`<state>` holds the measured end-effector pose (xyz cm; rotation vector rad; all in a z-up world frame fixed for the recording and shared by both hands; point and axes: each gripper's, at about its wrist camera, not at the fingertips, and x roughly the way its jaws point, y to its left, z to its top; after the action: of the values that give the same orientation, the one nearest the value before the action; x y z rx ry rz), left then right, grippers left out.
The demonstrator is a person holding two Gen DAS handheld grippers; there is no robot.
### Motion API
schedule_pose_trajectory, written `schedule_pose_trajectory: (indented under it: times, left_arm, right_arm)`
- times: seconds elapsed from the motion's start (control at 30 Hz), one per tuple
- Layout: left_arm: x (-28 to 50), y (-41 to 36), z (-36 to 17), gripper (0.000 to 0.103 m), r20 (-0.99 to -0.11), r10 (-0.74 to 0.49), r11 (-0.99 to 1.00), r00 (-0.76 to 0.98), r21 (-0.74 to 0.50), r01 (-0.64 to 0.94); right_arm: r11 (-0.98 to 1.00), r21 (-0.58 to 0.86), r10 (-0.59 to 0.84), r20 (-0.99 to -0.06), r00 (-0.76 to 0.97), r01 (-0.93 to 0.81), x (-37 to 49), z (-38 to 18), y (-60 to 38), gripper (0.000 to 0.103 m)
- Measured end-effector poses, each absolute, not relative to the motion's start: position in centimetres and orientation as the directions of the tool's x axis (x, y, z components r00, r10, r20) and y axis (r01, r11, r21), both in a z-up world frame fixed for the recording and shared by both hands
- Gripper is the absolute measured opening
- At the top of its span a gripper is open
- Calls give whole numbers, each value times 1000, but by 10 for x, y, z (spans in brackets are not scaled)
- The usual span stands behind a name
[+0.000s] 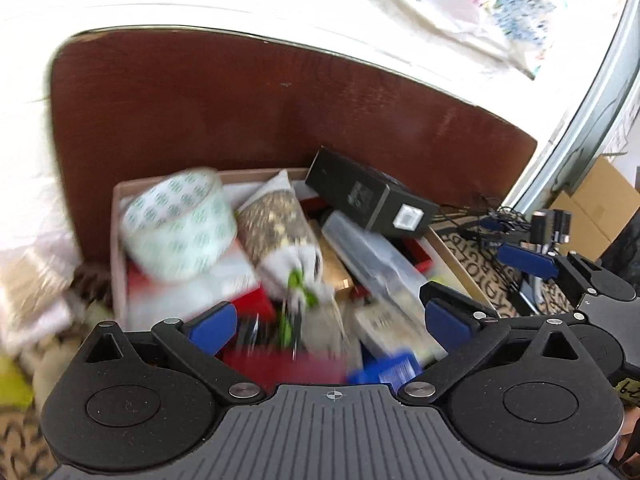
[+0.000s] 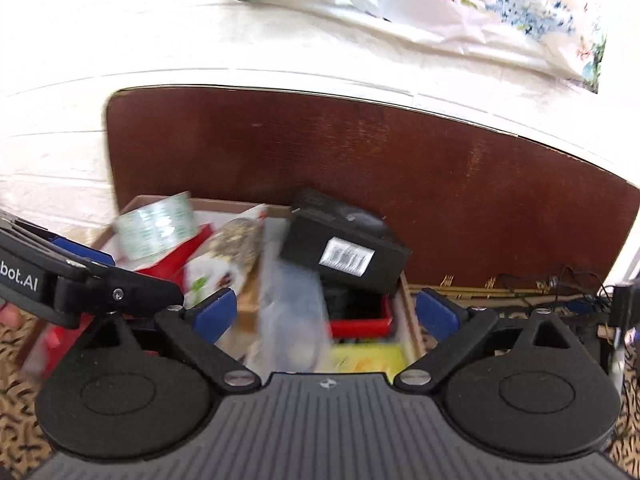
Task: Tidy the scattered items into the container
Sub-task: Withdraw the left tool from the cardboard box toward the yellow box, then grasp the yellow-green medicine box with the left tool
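As both claws hang spread and empty above it, a cardboard box (image 1: 120, 216) stands heaped with gathered clutter against a dark wooden board (image 1: 240, 100). A roll of green-printed tape (image 1: 178, 224) sits high in the box's left corner, a speckled packet (image 1: 280, 232) leans just beside it, and a black carton (image 1: 368, 198) lies tilted across the box's far right rim. Clear plastic packaging (image 1: 372, 256) and red boxes (image 1: 248, 304) fill the middle below them.

The left claw (image 1: 332, 320) is released, blue pads wide apart with nothing between them; the right claw (image 2: 326, 312) is likewise released over the box's right half, grasping nothing. Motion blur softens much of the contents.

Judging by the pile, the tidying looks close to done: most items are inside. What may remain is settling the black carton, which overhangs the rim, and any strays on the patterned cloth (image 1: 24, 440) left of the box, where pale bundles (image 1: 36, 300) lie, too blurred to identify.
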<state>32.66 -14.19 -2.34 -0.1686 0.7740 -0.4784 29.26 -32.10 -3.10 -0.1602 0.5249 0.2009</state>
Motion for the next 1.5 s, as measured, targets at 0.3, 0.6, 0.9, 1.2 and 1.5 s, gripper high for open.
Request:
schedule_pose_trajectory:
  times: [0.3, 0.6, 0.9, 1.2, 1.5]
  left_arm:
    - [194, -82, -30, 103, -558, -404, 915, 725, -260, 309]
    - [103, 24, -52, 103, -550, -304, 949, 778, -252, 192]
    - [82, 117, -91, 103, -628, -159, 971, 761, -241, 5]
    - [134, 155, -88, 103, -610, -121, 966, 784, -253, -48]
    - [192, 163, -95, 102, -616, -90, 990, 783, -141, 3]
  right_arm:
    - [944, -109, 226, -477, 849, -313, 190, -44, -272, 99]
    - [877, -123, 342, -518, 784, -464, 121, -72, -176, 99]
    - [781, -195, 408, -561, 721, -594, 102, -110, -72, 99]
    - [821, -126, 407, -555, 726, -557, 154, -107, -45, 93]
    - [843, -73, 405, -565, 719, -532, 220, -120, -24, 78]
